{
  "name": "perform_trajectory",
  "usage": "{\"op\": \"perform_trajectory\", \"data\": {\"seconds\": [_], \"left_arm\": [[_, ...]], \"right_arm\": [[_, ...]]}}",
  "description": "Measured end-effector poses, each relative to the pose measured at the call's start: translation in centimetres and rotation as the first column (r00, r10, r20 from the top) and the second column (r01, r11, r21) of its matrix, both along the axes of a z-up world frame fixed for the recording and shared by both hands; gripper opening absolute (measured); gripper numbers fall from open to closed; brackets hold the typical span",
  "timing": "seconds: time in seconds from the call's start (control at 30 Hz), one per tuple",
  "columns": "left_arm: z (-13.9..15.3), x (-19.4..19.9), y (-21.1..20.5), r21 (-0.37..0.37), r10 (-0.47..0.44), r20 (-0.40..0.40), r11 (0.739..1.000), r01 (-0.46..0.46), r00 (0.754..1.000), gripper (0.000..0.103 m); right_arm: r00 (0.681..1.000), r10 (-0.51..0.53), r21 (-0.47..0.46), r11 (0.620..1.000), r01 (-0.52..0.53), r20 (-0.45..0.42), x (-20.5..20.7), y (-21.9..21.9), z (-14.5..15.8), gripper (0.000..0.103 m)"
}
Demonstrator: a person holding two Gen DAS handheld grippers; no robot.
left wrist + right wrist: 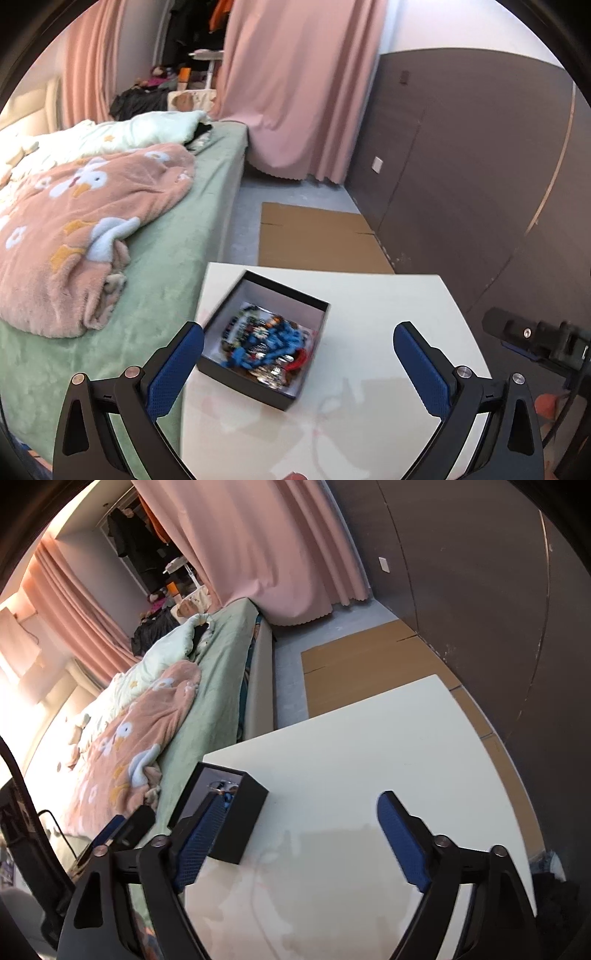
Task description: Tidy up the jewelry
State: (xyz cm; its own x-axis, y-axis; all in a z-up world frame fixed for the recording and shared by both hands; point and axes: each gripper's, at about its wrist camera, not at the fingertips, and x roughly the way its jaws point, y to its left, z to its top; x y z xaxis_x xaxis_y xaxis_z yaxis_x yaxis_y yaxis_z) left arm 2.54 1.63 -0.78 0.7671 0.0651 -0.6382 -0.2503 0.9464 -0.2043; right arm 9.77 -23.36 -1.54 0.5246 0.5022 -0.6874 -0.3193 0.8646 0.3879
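Jewelry box: a small black box with a pale inner lining is seen open at the lower centre of the left wrist view, resting on a white table near the table's left edge; in the right wrist view it sits at the lower left, seen from the side.
Jewelry: a tangled heap of jewelry – blue beads, some red and silvery pieces – is seen inside the box; the pieces are blurred and cannot be told apart.
Left gripper: the left gripper is held above the table with its blue-padded fingers spread wide and nothing between them; the box lies just ahead, nearer the left finger.
Right gripper: the right gripper is also spread wide and holds nothing; its left finger overlaps the box's near corner in the picture – whether it touches cannot be told.
Bed: a bed with a green sheet fills the left of both views, with a pink blanket bearing white duck shapes heaped on it.
Background: pink curtains hang at upper centre, a dark wall panel stands at right, and flat cardboard lies on the floor beyond the table.
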Motion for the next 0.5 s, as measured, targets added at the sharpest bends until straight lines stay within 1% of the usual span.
{"op": "perform_trajectory", "data": {"seconds": [0.07, 0.13, 0.23, 0.3, 0.33, 0.4, 0.5], "left_arm": [[-0.1, 0.0, -0.7, -0.015, -0.023, 0.005, 1.0, 0.023, 1.0, 0.102], [-0.2, -0.1, -1.4, -0.016, -0.026, 0.01, 1.0, 0.026, 1.0, 0.102], [-0.2, -0.1, -1.8, -0.019, -0.016, 0.019, 1.0, 0.016, 1.0, 0.102], [0.0, -0.2, -1.8, -0.032, -0.006, 0.037, 0.999, 0.008, 0.999, 0.102], [0.1, -0.3, -1.8, -0.038, 0.0, 0.048, 0.999, 0.001, 0.999, 0.102], [0.3, -0.5, -1.9, -0.039, 0.009, 0.058, 0.999, -0.007, 0.998, 0.102], [0.5, -0.5, -1.9, -0.036, 0.011, 0.065, 0.999, -0.009, 0.998, 0.102]], "right_arm": [[1.0, 0.001, 0.019, 1.0, 0.0, -0.008, -0.1, -0.6, -0.2, 0.09], [0.999, -0.003, 0.034, 0.999, 0.004, -0.033, 0.0, -1.2, -0.5, 0.09], [0.998, -0.032, 0.017, 0.999, 0.034, -0.058, 0.3, -2.1, -0.8, 0.09], [0.998, -0.045, 0.011, 0.999, 0.046, -0.054, 0.4, -2.4, -0.7, 0.091], [0.998, -0.049, 0.009, 0.999, 0.05, -0.05, 0.4, -2.6, -0.6, 0.094], [0.998, -0.05, 0.008, 0.999, 0.051, -0.041, 0.3, -3.0, -0.3, 0.098], [0.999, -0.046, 0.002, 0.999, 0.047, -0.022, 0.1, -3.3, 0.1, 0.099]]}}
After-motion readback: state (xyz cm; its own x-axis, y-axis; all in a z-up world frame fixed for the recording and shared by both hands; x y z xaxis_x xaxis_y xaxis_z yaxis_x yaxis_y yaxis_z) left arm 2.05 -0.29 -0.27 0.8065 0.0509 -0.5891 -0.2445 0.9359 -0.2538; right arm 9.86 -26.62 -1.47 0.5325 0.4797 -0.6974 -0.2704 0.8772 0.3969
